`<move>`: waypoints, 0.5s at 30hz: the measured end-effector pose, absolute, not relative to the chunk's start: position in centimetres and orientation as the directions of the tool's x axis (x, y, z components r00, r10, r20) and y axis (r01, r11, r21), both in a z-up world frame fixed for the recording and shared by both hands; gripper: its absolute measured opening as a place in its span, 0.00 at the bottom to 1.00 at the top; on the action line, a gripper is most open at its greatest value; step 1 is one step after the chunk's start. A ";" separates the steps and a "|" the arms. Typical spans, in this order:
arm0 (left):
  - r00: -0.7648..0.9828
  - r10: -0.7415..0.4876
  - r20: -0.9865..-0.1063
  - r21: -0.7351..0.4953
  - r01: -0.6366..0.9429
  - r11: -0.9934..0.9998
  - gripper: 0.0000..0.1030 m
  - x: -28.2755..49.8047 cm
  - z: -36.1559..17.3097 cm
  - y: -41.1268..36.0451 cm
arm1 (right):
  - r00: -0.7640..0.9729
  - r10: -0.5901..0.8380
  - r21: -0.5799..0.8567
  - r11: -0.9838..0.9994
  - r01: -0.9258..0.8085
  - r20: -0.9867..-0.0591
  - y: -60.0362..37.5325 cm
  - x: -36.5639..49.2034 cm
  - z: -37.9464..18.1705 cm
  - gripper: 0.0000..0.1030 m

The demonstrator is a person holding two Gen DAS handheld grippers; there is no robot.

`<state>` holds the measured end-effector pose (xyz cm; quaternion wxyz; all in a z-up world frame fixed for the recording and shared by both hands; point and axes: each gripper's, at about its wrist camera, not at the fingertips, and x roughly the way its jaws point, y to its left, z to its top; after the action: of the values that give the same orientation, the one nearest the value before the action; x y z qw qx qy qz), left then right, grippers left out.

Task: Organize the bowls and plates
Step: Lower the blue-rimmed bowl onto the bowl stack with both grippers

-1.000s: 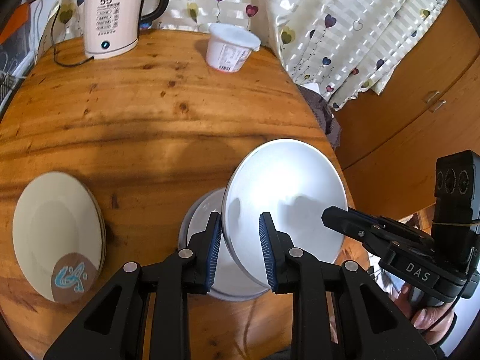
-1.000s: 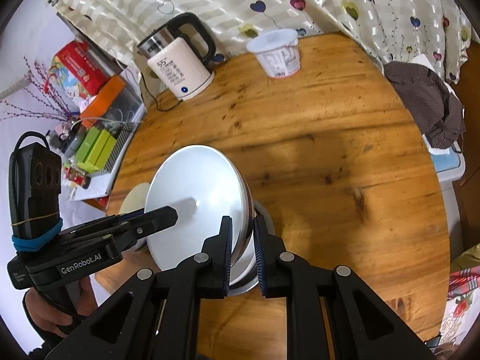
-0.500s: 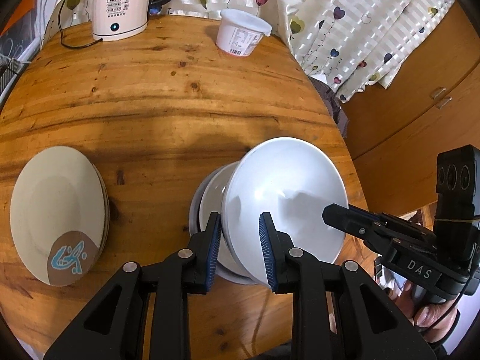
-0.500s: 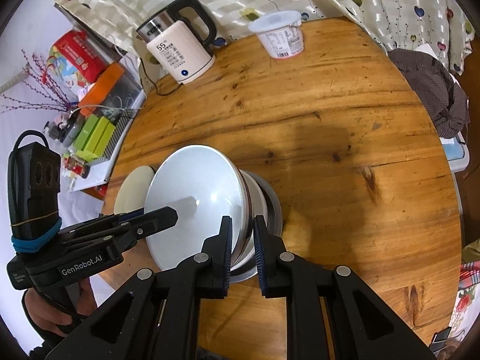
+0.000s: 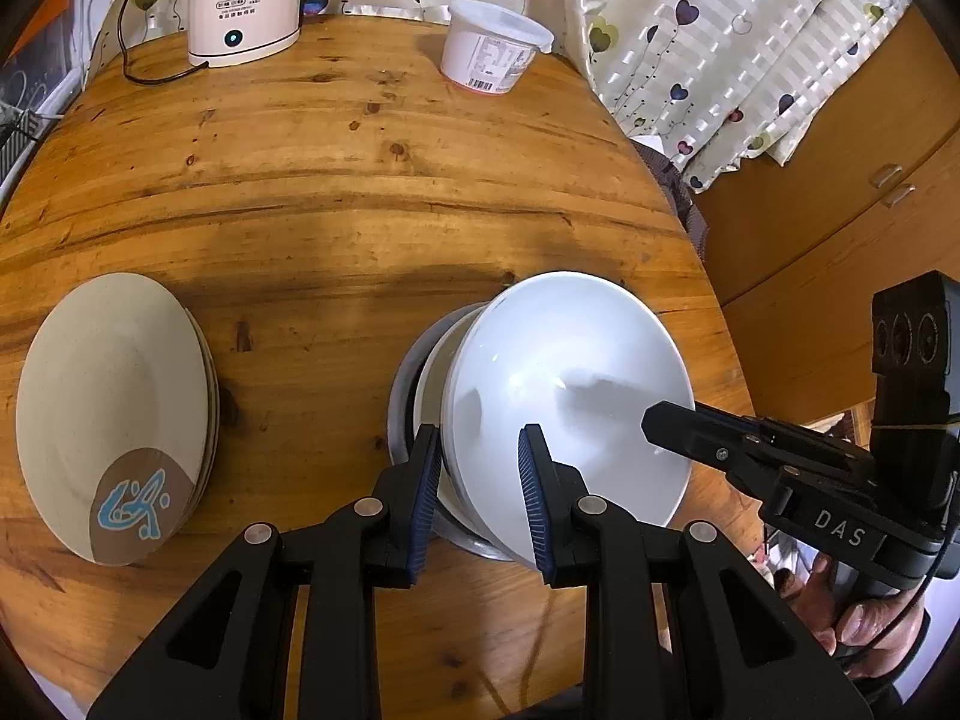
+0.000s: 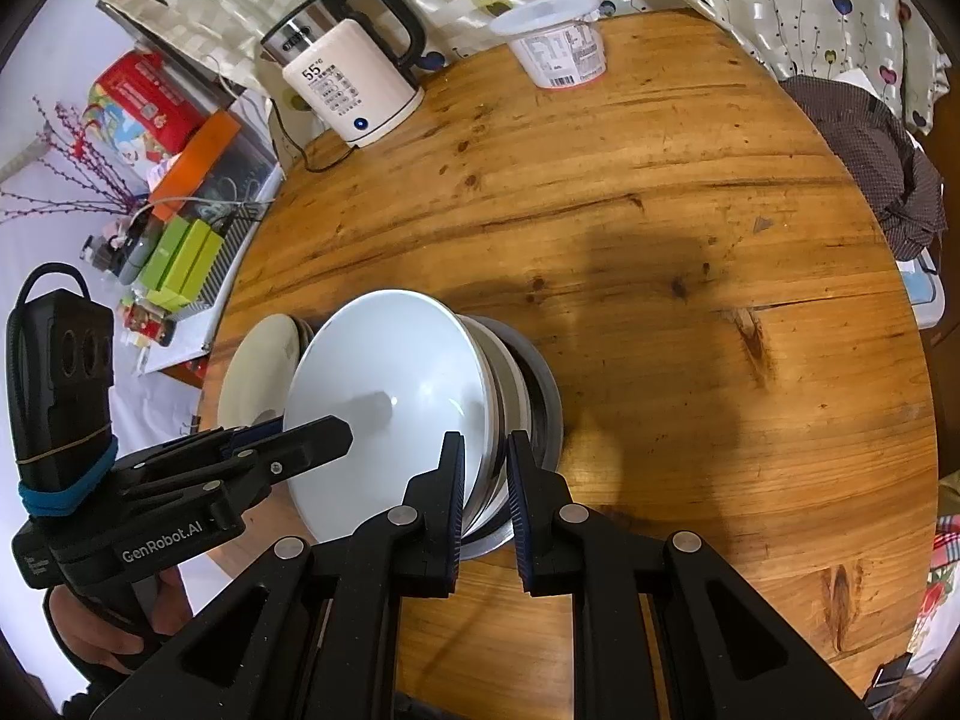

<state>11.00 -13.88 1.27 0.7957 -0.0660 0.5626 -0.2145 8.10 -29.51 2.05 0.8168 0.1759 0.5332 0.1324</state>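
- We take the kettle (image 5: pixel 243 0) at the far edge of the round wooden table (image 5: pixel 360 180) as landmark.
- White bowl (image 5: pixel 564 402): at the table's near edge, opposite the kettle, tilted over a stack of bowls (image 5: pixel 420 384); we cannot tell whether it touches them.
- Left gripper (image 5: pixel 480 495): jaws narrowly parted, pads clamped on the white bowl's near-left rim.
- Right gripper (image 6: pixel 485 495): jaws nearly closed, pinching the opposite rim.
- Stacked cream plates (image 5: pixel 114 408): near edge, left of the bowls.
- White plastic tub (image 5: pixel 489 48): just right of the kettle.
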 end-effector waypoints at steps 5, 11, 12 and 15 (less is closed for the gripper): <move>0.284 -0.415 -0.864 -0.346 0.265 0.900 0.26 10.8 1.2 -13.8 | 0.386 0.407 0.429 0.903 -0.032 -0.828 -29.5 8.2 1.8 0.15; 0.286 -0.425 -0.859 -0.357 0.259 0.897 0.26 10.7 1.2 -13.7 | 0.378 0.407 0.427 0.904 -0.034 -0.832 -29.3 8.4 1.6 0.16; 0.286 -0.428 -0.857 -0.361 0.258 0.896 0.26 10.7 1.2 -13.6 | 0.378 0.408 0.427 0.903 -0.034 -0.831 -29.3 8.4 1.6 0.16; 0.291 -0.433 -0.853 -0.367 0.256 0.894 0.26 10.7 1.2 -13.5 | 0.382 0.406 0.427 0.904 -0.033 -0.830 -29.3 8.5 1.6 0.16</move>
<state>10.66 -13.50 1.23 0.7994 -0.0798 0.5550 -0.2157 8.45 -29.32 1.64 0.8129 0.1732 0.5394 0.1350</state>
